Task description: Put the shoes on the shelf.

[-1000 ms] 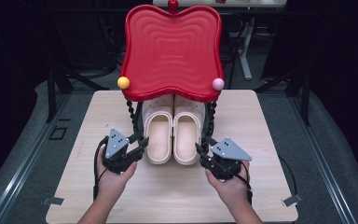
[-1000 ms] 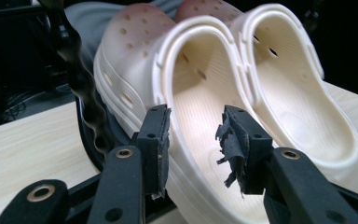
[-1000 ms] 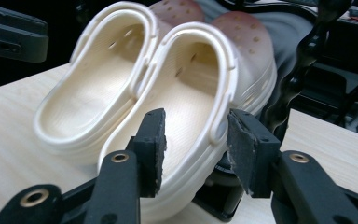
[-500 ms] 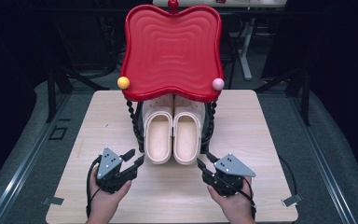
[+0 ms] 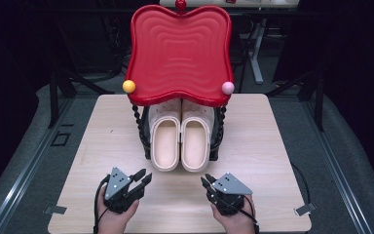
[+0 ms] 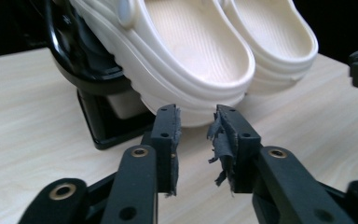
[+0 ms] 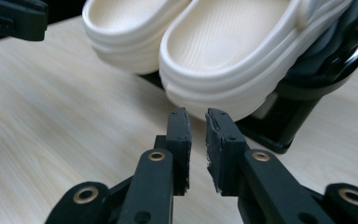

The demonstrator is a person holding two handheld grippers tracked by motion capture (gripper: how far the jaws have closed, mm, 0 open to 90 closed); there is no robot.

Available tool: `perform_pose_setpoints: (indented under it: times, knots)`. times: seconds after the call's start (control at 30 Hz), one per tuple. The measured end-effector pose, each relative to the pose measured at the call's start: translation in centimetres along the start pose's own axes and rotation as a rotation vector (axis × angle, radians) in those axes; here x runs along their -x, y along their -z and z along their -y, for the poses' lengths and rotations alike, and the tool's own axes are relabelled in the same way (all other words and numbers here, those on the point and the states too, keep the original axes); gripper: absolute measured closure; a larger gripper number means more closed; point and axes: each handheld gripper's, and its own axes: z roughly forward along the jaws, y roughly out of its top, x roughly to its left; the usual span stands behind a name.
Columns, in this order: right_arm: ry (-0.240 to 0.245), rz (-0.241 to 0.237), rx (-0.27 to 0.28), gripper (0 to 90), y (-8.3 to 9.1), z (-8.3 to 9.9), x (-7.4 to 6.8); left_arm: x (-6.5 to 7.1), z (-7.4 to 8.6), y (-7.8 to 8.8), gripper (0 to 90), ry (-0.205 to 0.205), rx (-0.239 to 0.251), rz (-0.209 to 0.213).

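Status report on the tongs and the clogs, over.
Both tongs empty, jaws just narrowed, short of the clogs. Clogs paired on black rack. Nothing between.

The right tool (image 7: 196, 119) points along the pale wooden bench (image 7: 51, 116) toward 2 cream clogs. Its 2 black jaws rise from the bottom edge and stand a narrow gap apart, with nothing between them; they have just been closing. The pad on the right-hand jaw looks frayed at its inner edge. Just beyond the tips sits the near clog (image 7: 233, 56), its heel end facing the camera. The far clog (image 7: 126, 28) lies touching it, to its left in this view. Both rest on a black rack (image 7: 303, 98) whose foot stands on the bench at the right. A part of the other tool (image 7: 14, 18) shows at the top left corner.
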Motion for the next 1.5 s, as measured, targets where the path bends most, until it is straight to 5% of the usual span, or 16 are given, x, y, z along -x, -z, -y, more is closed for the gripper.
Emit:
perform_pose_setpoints:
  times: [0.4,0.83,1.5]
  knots:
    - [-0.023,-0.036,-0.044,89.6,-2.3,0.0,-0.1,0.7,0.4,-2.4,89.3,-0.015,-0.062,0.056]
    - [-0.05,-0.05,-0.042,89.9,-3.3,-0.4,-0.3,0.9,-0.2,-3.5,90.0,-0.009,-0.069,0.063]
    - [-0.06,-0.028,-0.033,90.0,-2.9,-0.8,0.2,0.3,-0.9,-3.0,90.0,-0.006,-0.074,0.031]
